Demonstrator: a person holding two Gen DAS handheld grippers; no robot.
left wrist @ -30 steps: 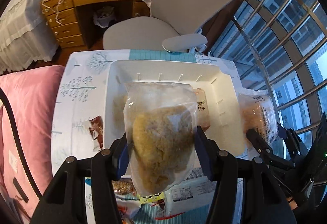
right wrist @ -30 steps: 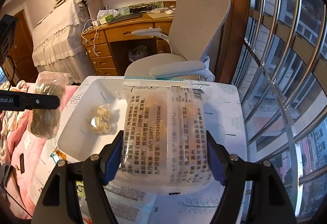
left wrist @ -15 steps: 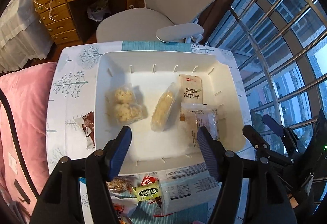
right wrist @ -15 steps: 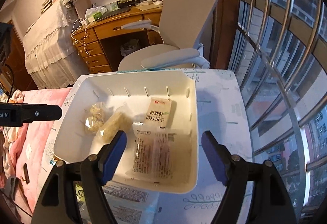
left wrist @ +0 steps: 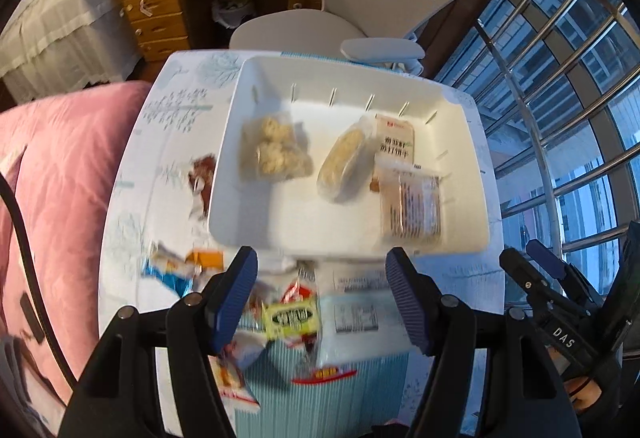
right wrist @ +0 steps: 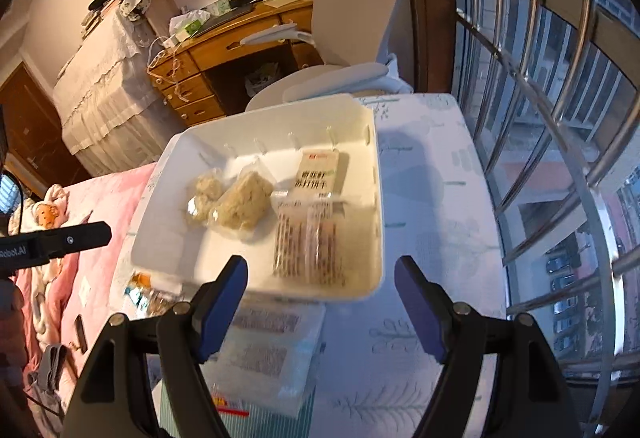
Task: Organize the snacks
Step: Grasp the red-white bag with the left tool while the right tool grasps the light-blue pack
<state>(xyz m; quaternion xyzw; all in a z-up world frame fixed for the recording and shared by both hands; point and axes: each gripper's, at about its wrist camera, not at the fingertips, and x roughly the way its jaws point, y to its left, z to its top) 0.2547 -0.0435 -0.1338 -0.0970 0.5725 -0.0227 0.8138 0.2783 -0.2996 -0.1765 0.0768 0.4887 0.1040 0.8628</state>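
white bin [left wrist: 228, 142], four snack packs [left wrist: 276, 152] inside, both grippers empty

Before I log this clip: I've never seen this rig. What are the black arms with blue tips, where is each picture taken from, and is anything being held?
There is no robot. A person holds a two-finger clamp in each hand, and a fisheye camera on each clamp looks forward along its fingers. One picture comes from the left gripper, the other from the right gripper. Both are open and hold nothing.

Ahead on the tree-patterned tablecloth sits a white plastic bin. In it lie four snacks: a clear bag of pale puffed clusters, a clear-wrapped oblong cake, a beige cracker box with red logo and a clear cracker pack with printed label. More wrapped snacks wait, blurred, on the table in front of the bin.
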